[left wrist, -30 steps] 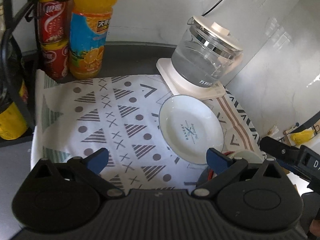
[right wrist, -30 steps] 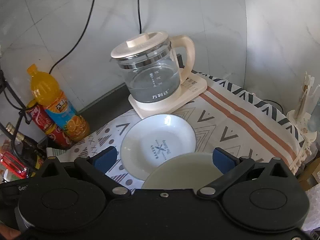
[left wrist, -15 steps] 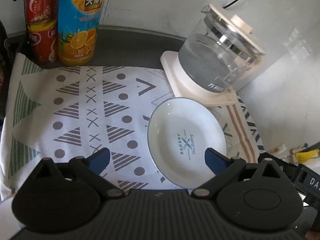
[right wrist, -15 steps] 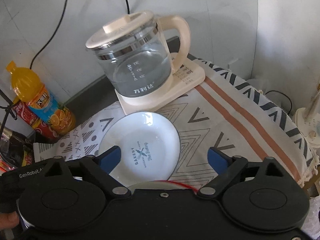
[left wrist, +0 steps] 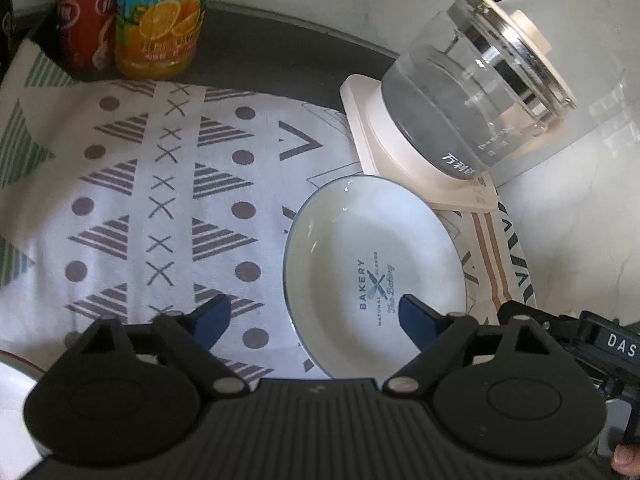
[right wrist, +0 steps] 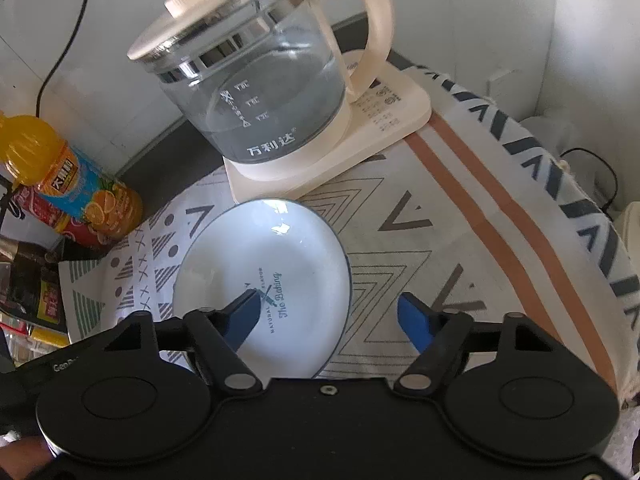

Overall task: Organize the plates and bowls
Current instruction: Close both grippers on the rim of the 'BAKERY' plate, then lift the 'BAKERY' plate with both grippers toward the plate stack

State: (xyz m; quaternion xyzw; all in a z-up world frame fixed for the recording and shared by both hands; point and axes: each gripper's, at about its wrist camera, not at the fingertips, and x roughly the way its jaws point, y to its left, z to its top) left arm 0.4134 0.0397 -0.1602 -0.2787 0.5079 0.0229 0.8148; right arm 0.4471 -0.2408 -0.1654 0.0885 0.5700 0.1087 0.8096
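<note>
White marbled walls back a dark counter (left wrist: 280, 48) covered by a patterned cloth (left wrist: 160, 200). At the centre of both views a white plate (left wrist: 372, 268) with a thin blue rim and "BAKERY" print lies flat on the cloth, just in front of the cream base (left wrist: 376, 152) of a glass kettle (left wrist: 476, 92), which stands in the upper right of the left view and upper middle of the right view. An orange bottle (left wrist: 164, 20) and red cans (left wrist: 84, 28) stand at the upper left of the left view. The left gripper (left wrist: 312, 316) is spread wide and holds nothing; its right finger overlaps the plate's near part in the picture, its left finger lies over the cloth. The right gripper (right wrist: 332, 316) is likewise spread and empty, its left finger over the plate's print, its right finger over the cloth. Whether either touches the plate cannot be told. A white rim (left wrist: 12, 384) shows at the lower left edge of the left view
</note>
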